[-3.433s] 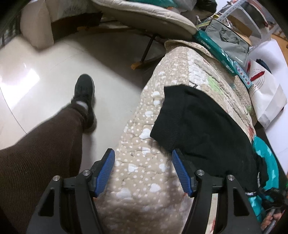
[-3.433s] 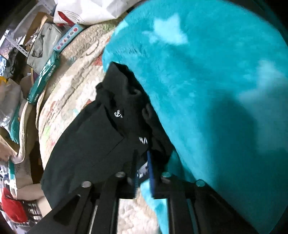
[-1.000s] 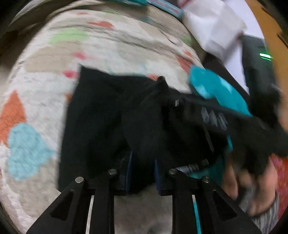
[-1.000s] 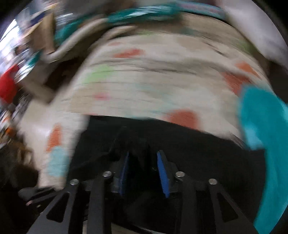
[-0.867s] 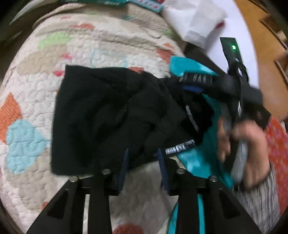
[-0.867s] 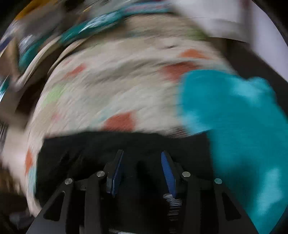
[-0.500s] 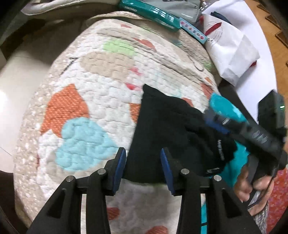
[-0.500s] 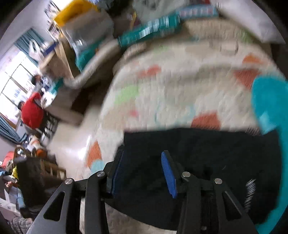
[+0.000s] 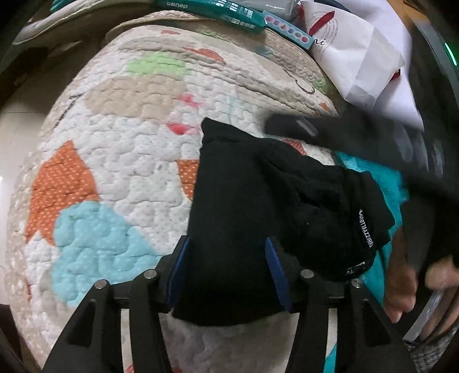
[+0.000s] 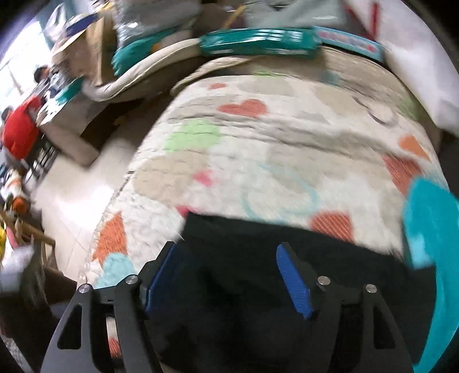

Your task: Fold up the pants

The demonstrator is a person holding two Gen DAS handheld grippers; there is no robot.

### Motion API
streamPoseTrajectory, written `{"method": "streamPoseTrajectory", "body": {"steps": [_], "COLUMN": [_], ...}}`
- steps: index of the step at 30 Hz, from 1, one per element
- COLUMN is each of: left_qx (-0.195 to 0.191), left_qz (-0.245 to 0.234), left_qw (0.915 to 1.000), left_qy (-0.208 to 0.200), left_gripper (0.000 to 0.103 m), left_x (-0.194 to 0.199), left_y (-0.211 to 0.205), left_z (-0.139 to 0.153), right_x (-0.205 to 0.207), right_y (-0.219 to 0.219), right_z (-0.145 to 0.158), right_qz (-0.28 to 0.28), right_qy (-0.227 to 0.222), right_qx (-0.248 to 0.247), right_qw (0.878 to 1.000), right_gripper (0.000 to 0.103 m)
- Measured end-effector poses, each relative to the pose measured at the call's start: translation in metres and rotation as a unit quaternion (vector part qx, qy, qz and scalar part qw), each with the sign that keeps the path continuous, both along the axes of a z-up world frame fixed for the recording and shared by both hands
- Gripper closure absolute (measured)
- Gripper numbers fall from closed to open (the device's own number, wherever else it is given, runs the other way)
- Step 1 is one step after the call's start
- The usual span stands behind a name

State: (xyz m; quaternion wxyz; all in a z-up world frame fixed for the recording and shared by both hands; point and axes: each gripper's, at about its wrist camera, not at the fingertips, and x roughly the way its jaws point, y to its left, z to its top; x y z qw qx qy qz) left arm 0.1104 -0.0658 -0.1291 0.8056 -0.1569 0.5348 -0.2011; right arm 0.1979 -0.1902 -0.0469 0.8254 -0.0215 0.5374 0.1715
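Note:
The black pants [image 9: 258,200] lie folded in a compact bundle on the quilted patchwork cover [image 9: 120,149], waistband with white lettering at the right edge. My left gripper [image 9: 226,272] is open and empty, its blue pads either side of the bundle's near edge. My right gripper [image 10: 226,275] is open and empty above the same black pants [image 10: 258,287]; that view is blurred. The right gripper's black body [image 9: 373,137] shows blurred at the right of the left wrist view.
A teal fleece blanket [image 9: 381,178] lies under the pants' right side, also in the right wrist view [image 10: 430,229]. Teal boxes [image 9: 218,11] and a white paper bag [image 9: 358,57] sit at the cover's far edge. Tiled floor [image 10: 77,195] lies to the left.
Both grippers were shut on the pants a second ago; they have opened, let go and pulled back. The pants now lie as a folded bundle.

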Motion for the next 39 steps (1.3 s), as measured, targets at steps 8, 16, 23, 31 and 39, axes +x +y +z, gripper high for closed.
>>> {"method": "streamPoseTrajectory", "body": {"steps": [8, 16, 23, 31, 39], "left_qx": [0.044, 0.004, -0.001, -0.063, -0.020], "left_qz": [-0.022, 0.005, 0.113, 0.220, 0.221], "left_qw": [0.9986, 1.0000, 0.9936, 0.9717, 0.9747], "left_qy": [-0.017, -0.004, 0.006, 0.060, -0.027], "left_gripper": [0.081, 0.090, 0.090, 0.078, 0.068], "left_x": [-0.007, -0.004, 0.002, 0.001, -0.001], "left_y": [-0.005, 0.032, 0.118, 0.182, 0.175], "left_z": [-0.009, 0.002, 0.006, -0.009, 0.019], "right_x": [0.007, 0.012, 0.029, 0.046, -0.006], "right_y": [0.046, 0.061, 0.152, 0.171, 0.031], "right_z": [-0.049, -0.018, -0.010, -0.001, 0.031], "right_qz": [0.060, 0.039, 0.098, 0.088, -0.016], "right_qy": [0.053, 0.044, 0.038, 0.028, -0.016], "right_qx": [-0.073, -0.038, -0.031, 0.024, 0.019], "right_qw": [0.994, 0.998, 0.994, 0.995, 1.000], "right_gripper": [0.085, 0.090, 0.090, 0.064, 0.072]}}
